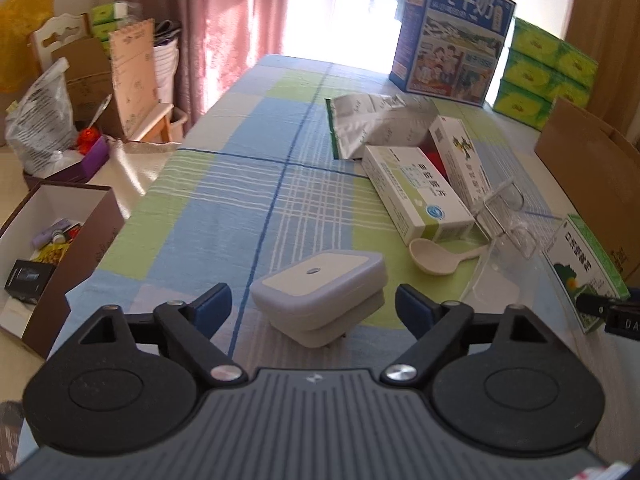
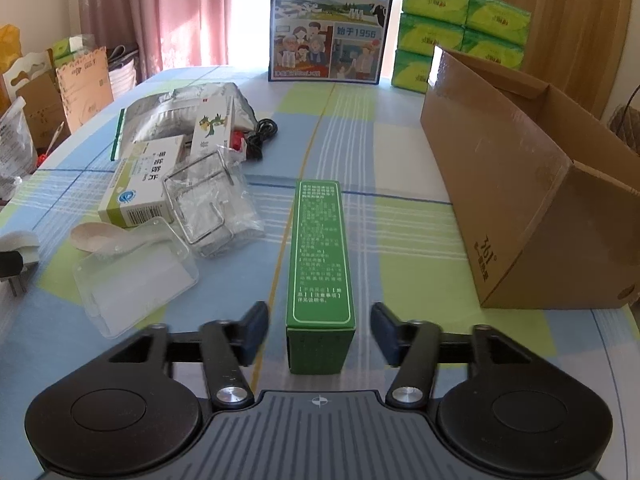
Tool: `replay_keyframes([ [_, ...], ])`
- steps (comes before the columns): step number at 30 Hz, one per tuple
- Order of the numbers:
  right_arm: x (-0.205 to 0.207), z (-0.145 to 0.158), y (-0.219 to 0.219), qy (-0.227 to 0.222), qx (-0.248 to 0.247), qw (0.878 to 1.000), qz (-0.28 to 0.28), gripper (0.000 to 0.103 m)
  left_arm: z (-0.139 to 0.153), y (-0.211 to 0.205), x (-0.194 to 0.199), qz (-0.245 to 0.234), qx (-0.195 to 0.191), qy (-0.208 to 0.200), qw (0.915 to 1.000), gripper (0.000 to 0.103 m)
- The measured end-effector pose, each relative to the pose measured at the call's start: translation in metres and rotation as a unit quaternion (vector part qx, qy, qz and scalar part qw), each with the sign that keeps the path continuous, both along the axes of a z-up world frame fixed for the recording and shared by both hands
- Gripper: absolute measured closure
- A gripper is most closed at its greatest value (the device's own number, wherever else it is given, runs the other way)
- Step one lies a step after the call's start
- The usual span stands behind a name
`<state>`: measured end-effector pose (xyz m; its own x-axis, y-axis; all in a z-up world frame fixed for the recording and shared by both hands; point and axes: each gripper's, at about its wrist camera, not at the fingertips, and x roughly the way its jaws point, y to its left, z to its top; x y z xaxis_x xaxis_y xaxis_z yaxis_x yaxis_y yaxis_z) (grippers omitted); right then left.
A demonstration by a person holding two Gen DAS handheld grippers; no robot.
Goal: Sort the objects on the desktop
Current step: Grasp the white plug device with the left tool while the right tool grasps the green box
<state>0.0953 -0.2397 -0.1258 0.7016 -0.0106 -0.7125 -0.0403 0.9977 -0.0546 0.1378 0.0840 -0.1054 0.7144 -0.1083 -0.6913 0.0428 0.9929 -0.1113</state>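
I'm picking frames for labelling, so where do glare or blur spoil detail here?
Left wrist view: the window is blown out white, and the milk carton top washes out. Right wrist view: evenly lit, green box print sharp; fisheye bends the edges in both.

Blue-green-white checked tablecloth [image 2: 400, 216], green box [image 2: 320, 256], grey-white charger [image 1: 320, 292], brown carton [image 2: 520, 208]

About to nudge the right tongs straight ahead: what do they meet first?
The green box. It already lies between the open right tongs, lengthwise along their line, so going on would slide them along it. Beyond it, bare tablecloth.
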Motion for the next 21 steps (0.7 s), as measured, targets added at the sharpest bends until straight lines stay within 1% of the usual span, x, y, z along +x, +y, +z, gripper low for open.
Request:
replay_keyframes([
  [4,0.002,-0.001,-0.002,0.0,0.003,1.0,-0.004,0.046,-0.006,-0.001,0.008,0.023,-0.011,0.009,0.9996,0.014],
  [6,0.003,-0.002,-0.002,0.0,0.003,1.0,-0.005,0.046,-0.009,-0.004,0.013,0.028,-0.015,0.012,0.9994,0.016],
  [7,0.004,-0.002,-0.002,0.0,0.004,1.0,-0.005,0.046,-0.011,-0.005,0.015,0.028,-0.016,0.011,0.9994,0.018],
  [9,0.005,-0.002,-0.002,0.0,0.005,1.0,-0.004,0.046,-0.013,-0.009,0.019,0.02,-0.016,0.013,0.9996,0.022],
  [11,0.006,-0.003,-0.001,0.001,0.005,1.0,-0.003,0.046,-0.015,-0.01,0.023,0.009,-0.014,0.017,0.9997,0.032],
  [16,0.006,-0.004,0.0,0.003,0.006,1.0,0.001,0.046,-0.016,-0.007,0.024,-0.033,-0.028,0.017,0.9989,0.032],
  [19,0.007,-0.005,0.001,0.001,0.004,1.0,0.001,0.046,-0.016,-0.008,0.022,-0.049,-0.025,0.018,0.9983,0.032],
  [21,0.007,-0.005,0.002,0.0,0.004,1.0,0.0,0.046,-0.016,-0.009,0.021,-0.05,-0.02,0.02,0.9983,0.034],
])
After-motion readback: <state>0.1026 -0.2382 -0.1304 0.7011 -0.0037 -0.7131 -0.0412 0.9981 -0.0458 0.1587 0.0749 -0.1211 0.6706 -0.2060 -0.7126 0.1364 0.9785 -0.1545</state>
